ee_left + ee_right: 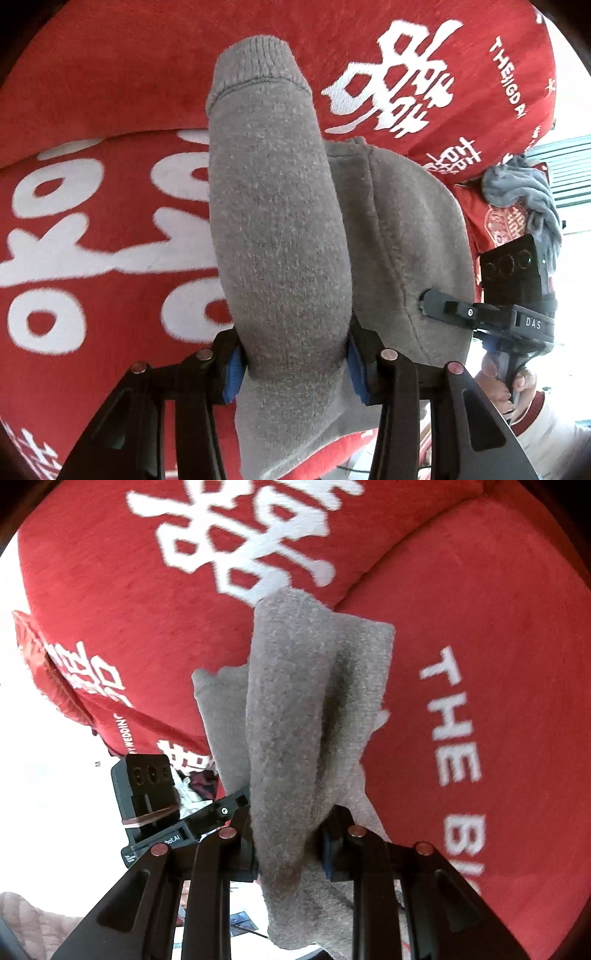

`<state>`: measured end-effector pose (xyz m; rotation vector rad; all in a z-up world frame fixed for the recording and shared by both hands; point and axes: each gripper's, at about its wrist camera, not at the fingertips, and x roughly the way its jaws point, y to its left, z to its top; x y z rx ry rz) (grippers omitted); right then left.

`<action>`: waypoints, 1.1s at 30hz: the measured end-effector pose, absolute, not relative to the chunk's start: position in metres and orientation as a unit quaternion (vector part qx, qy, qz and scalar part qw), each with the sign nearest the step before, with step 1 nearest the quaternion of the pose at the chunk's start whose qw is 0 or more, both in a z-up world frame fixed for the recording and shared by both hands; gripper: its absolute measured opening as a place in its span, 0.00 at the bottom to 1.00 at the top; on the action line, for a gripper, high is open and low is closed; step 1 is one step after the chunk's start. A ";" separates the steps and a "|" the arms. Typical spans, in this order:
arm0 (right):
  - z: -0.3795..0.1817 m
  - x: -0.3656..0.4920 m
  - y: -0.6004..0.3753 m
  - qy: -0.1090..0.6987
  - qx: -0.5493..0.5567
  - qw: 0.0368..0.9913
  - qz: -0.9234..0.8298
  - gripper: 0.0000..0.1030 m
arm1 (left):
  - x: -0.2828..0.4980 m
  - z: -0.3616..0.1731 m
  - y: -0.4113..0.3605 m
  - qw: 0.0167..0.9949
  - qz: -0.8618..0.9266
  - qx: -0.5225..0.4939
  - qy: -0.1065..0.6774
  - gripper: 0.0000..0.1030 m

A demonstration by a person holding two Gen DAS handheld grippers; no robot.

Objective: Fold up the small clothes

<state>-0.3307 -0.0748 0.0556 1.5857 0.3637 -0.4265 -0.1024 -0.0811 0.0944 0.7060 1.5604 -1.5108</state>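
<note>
A grey knitted sock (280,221) hangs lifted above the red cushions. My left gripper (295,365) is shut on it near the middle, and its ribbed cuff (258,62) points away from me. The blue pads (232,373) press into the fabric on both sides. My right gripper (424,302) grips the sock's other end at the right of the left wrist view. In the right wrist view, the right gripper (291,853) is shut on a bunched part of the grey sock (295,709), which stands up in folds. The left gripper (221,812) shows at the lower left there.
Red cushions with white lettering (92,240) (480,664) fill the background of both views. Another grey cloth (524,184) lies on a cushion at the far right. A person's hand (506,384) with a white sleeve holds the right gripper's handle.
</note>
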 end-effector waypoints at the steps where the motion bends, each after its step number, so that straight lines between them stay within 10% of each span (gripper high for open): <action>1: 0.060 -0.325 -0.069 0.161 0.703 0.668 -0.186 0.25 | -0.100 0.097 -0.078 0.416 -0.602 0.280 0.622 0.46; 18: 0.048 -0.188 0.025 0.187 0.725 0.650 -0.130 0.25 | 0.025 0.099 0.045 0.458 -0.547 0.298 0.634 0.46; 33: 0.067 -0.195 0.015 0.406 0.559 0.610 -0.388 0.23 | 0.080 0.072 0.078 0.571 -0.462 0.356 0.578 0.54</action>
